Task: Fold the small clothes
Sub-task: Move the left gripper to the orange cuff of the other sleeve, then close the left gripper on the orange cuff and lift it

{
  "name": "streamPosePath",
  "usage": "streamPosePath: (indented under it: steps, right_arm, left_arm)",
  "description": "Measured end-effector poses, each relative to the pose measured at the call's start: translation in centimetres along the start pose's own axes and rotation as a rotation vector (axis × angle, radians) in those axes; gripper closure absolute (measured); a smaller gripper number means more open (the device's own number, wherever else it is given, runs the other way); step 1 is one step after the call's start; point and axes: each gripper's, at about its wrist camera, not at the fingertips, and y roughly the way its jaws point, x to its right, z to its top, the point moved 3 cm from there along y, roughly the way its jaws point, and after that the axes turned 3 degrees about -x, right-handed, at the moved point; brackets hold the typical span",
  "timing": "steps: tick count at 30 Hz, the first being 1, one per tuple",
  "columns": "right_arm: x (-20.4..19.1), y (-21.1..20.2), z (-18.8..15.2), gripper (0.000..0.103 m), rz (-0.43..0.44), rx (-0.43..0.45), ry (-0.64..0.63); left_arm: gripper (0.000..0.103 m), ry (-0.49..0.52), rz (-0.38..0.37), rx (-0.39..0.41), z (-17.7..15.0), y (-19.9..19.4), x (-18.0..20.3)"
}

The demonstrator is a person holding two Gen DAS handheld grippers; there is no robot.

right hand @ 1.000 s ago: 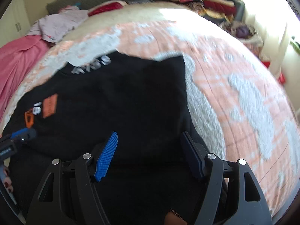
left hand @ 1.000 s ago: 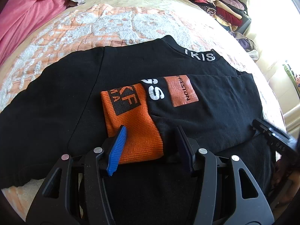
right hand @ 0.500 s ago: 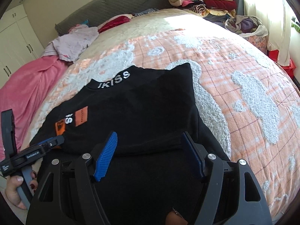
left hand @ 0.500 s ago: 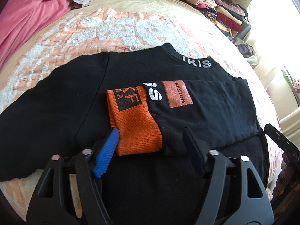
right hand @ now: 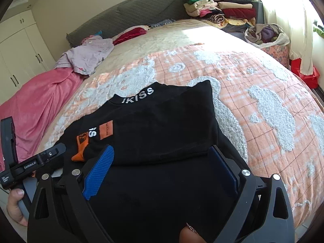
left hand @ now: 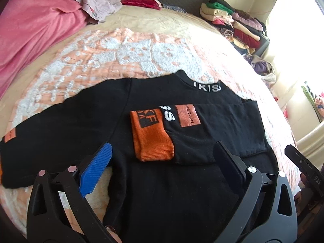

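Observation:
A black sweatshirt (left hand: 85, 121) lies flat on the bed with its collar away from me. One sleeve is folded across the chest, and its orange cuff (left hand: 151, 137) rests in the middle. The other sleeve (left hand: 30, 141) stretches out to the left. My left gripper (left hand: 162, 168) hovers over the hem just short of the cuff; its jaws are opening wide and its pads press on nothing. My right gripper (right hand: 162, 172) hangs over the sweatshirt's (right hand: 162, 125) folded right side, jaws also opening, gripping nothing. A hand (right hand: 14, 204) holds the left gripper's body (right hand: 30, 166).
An orange-and-white bedspread (right hand: 263, 105) covers the bed. A pink blanket (left hand: 30, 32) and a lilac garment (left hand: 97, 0) lie at the far left. Folded clothes (right hand: 222, 6) are stacked beyond the bed's far right corner, beside a bag of clothes (right hand: 267, 34).
Both grippers rose and drew back from the sweatshirt while their jaws widened. The orange cuff, earlier between the left fingers, now lies beyond them.

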Motion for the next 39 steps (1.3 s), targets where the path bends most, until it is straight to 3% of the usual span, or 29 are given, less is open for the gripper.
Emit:
streamPosePath:
  steps: [19, 39]
  right_arm:
    - [-5.8, -1.6, 0.0, 0.009, 0.056, 0.021, -0.104]
    - [-14.5, 0.3, 0.6, 0.009, 0.159, -0.005, -0.240]
  left_arm:
    - [0.010, -0.076, 0.042, 0.070, -0.9, -4.2, -4.2]
    - [0.010, -0.260, 0.139, 0.101, -3.3, -7.5, -13.1]
